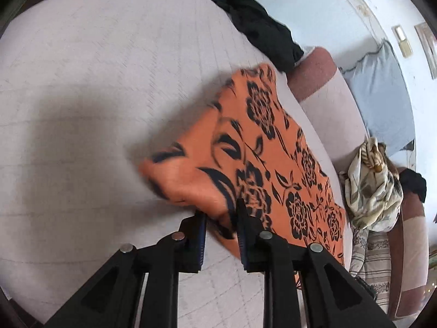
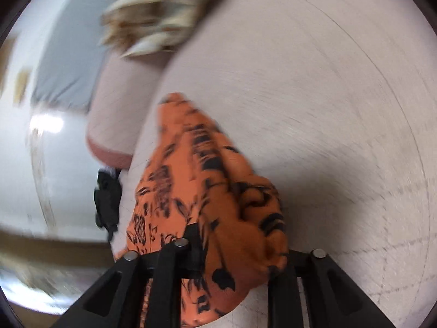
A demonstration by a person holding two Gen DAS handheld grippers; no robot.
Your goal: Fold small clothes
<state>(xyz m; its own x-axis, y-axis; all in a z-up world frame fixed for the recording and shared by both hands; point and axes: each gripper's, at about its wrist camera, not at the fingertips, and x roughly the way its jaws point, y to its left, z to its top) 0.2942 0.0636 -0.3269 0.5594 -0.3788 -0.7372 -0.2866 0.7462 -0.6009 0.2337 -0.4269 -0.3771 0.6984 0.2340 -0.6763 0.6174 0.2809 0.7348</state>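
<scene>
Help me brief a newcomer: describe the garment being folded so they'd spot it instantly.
Start at the pale quilted bed surface. Near its edge lies the orange cloth, with both grippers at it. Its black flower print sets it apart from the plain black garment and the cream patterned bundle.

Pale quilted bed (image 1: 95, 82) with faint stitched grid lines, filling most of both views. Beyond its edge, a cushioned seat (image 1: 330, 104) in pinkish-beige with rust-brown bands. Against it, a grey-blue pillow (image 1: 382, 95). Behind, a white wall (image 1: 314, 8), bright with daylight, bearing a small tan switch plate (image 1: 401, 41) and a framed picture (image 1: 426, 46) at the frame's rim. Right wrist view heavily blurred; one bright glare patch (image 2: 46, 123) on a pale surface.
</scene>
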